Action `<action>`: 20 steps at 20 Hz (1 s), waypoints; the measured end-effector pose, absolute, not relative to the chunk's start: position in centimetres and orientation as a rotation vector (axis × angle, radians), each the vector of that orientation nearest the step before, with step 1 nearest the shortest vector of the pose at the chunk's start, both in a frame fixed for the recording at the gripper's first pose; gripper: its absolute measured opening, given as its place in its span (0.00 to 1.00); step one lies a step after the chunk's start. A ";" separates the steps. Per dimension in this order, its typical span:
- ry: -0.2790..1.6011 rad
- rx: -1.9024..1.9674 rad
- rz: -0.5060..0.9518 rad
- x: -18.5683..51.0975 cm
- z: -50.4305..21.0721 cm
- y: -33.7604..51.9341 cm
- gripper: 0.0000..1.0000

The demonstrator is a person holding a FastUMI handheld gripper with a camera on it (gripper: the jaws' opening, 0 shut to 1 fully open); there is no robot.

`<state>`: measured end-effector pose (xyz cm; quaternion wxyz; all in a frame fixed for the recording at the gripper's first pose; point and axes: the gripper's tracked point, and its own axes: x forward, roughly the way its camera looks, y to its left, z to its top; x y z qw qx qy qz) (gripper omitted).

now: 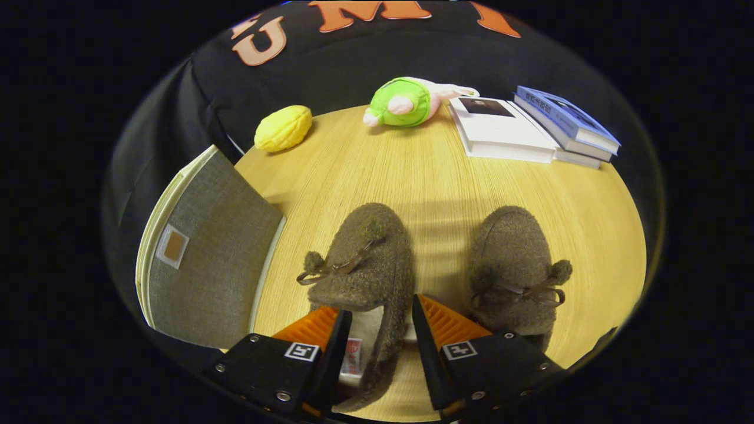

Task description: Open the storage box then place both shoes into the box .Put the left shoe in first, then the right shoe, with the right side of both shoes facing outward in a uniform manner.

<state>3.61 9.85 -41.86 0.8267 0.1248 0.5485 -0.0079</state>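
Observation:
Two brown fuzzy slippers with bows and pompoms lie on the round wooden table [436, 176], toes pointing away from me. My gripper [380, 306] is at the heel end of the left-hand slipper [365, 253]. One finger is inside its opening against the pale lining, the other outside its right wall, and that wall fills the gap between them. The slipper rests on the table. The right-hand slipper [512, 253] lies just beyond the right finger. A grey fabric storage box [212, 259] with a small tag stands to the left of the fingers, one grey panel facing me.
At the table's far side lie a yellow lemon-shaped toy [283, 127], a green and pink plush toy [406, 101], a white book [500, 129] and a stack of blue-covered books [565, 121]. Bare wood stretches between the slippers and these.

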 end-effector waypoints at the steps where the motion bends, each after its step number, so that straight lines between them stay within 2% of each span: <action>1: 1.164 0.241 -0.035 3.8 -42.3 9.3 0.51; 2: 1.171 0.218 -0.040 3.9 -42.8 9.2 0.47; 3: 1.184 0.227 -0.038 3.7 -43.3 9.6 0.39; 6: 1.197 0.319 -0.077 3.8 -43.3 9.6 0.29; 8: 1.189 0.387 -0.104 4.1 -43.3 9.2 0.20; 9: 1.190 0.414 -0.113 4.2 -43.3 9.1 0.12; 11: 1.182 0.437 -0.121 4.2 -42.8 9.0 0.05; 20: 1.072 0.567 -0.035 6.2 -34.0 13.0 0.04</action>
